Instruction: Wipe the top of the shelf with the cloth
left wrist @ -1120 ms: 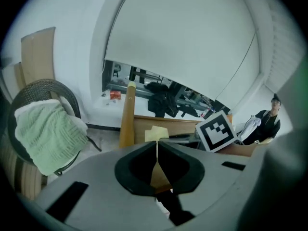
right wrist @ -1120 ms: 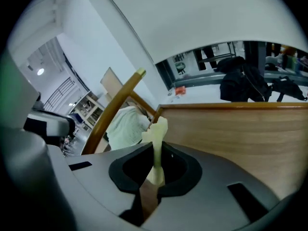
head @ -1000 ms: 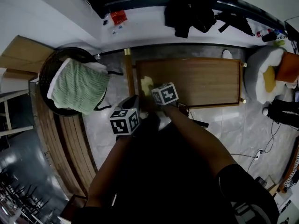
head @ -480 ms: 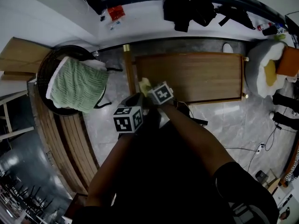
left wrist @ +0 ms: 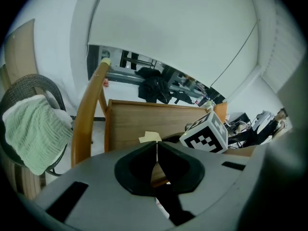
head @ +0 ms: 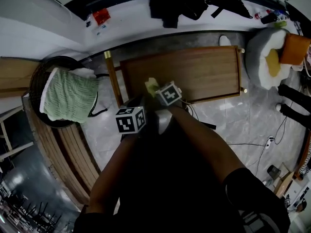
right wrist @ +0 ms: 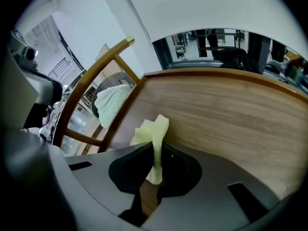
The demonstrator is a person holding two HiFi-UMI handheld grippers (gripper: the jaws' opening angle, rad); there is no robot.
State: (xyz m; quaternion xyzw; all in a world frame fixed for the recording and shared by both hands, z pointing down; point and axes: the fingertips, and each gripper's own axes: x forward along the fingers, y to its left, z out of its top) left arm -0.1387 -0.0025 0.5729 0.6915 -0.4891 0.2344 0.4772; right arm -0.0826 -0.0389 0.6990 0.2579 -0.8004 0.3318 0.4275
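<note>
"So, what sits at the far left?"

"A green knitted throw, draped over a dark round wicker chair. Just right of it stands a slanted wooden post with a brass cap."

"And the arms?"

"Both forearms, in dark sleeves, reach forward from the bottom of the head view, close side by side. The left gripper hangs at the near left corner of the rectangular wooden shelf top. Its jaws are pressed together with nothing between them."

"The right one?"

"The right gripper is just beside it, over the shelf's left end. Its jaws are clamped on the pale yellow cloth. A strip runs up between them and a folded bunch sticks out past the tips, low over the wood."

"Does the head view show that grip?"

"No, only a bit of yellow ahead of the right marker cube. The pinch itself shows in the right gripper view. The left gripper view catches a flat corner of the cloth on the shelf. Only the head view takes in the white and yellow round cushion beyond the shelf's right end."
</note>
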